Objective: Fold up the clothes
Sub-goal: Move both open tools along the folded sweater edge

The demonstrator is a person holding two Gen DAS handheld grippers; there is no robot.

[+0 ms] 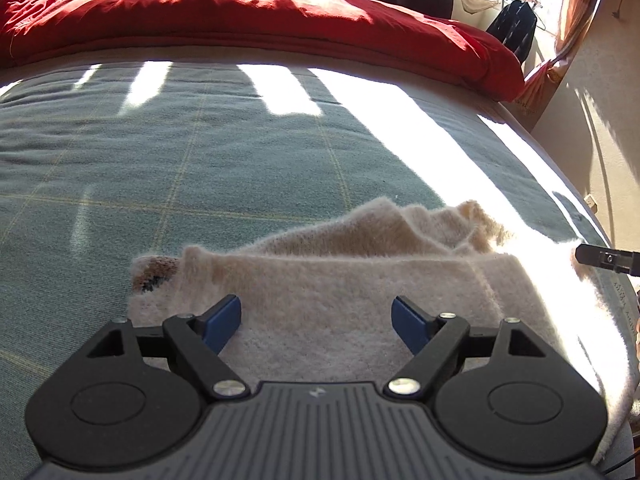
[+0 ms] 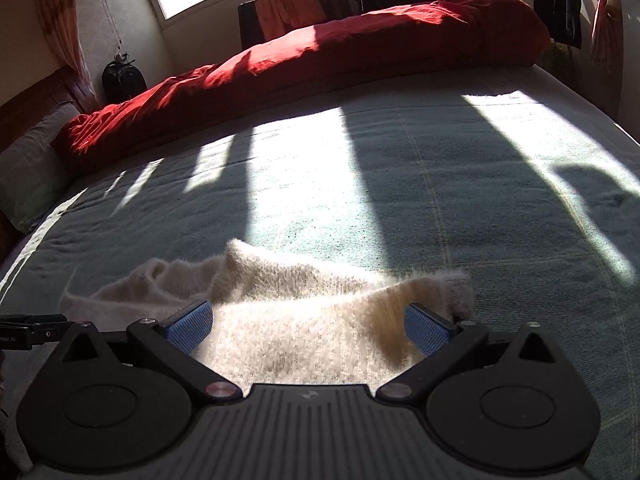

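- Cream fuzzy knitted sweater [image 1: 320, 280] lies partly folded at the near edge of the grey-green checked bedspread [image 1: 160, 160].
- Left gripper [image 1: 316, 318]: jaws apart above the knit, gripping nothing.
- Right gripper [image 2: 308, 322]: jaws apart, raised fold of knit beside its right pad [image 2: 426, 330], not pinched.
- Step, judged: between folds. Next: each gripper must pinch an edge.

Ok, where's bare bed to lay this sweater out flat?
The wide green bedspread between the cream sweater and the red duvet is bare. The near edge is crowded: both hand-held grippers, left and right, hover open over the sweater.
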